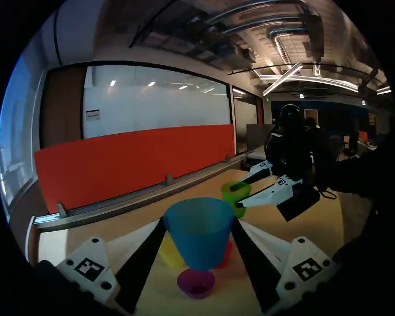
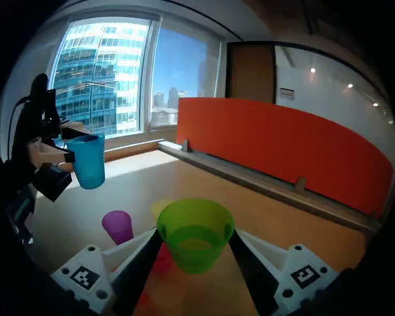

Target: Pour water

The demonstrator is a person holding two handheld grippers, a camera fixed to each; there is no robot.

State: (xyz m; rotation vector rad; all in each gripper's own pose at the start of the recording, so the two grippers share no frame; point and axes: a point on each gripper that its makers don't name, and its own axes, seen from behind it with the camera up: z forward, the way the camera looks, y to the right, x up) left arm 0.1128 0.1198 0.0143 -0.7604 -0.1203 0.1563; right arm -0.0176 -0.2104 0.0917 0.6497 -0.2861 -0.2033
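My left gripper (image 1: 198, 237) is shut on a blue cup (image 1: 199, 231), held upright above the wooden table (image 1: 313, 221). Under it stand a purple cup (image 1: 196, 283), a yellow cup (image 1: 170, 253) and a red cup (image 1: 225, 255). My right gripper (image 2: 196, 239) is shut on a green cup (image 2: 196, 233) with a little liquid at its bottom. In the left gripper view the green cup (image 1: 235, 197) hangs to the right, farther off. The right gripper view shows the blue cup (image 2: 87, 160) at the left, with the purple cup (image 2: 117, 226) and yellow cup (image 2: 158, 208) on the table below.
An orange divider panel (image 1: 134, 160) with a grey rail runs along the table's far edge. Large windows (image 2: 102, 73) stand beyond the table end. A person in dark clothing (image 1: 297, 142) holds the right gripper.
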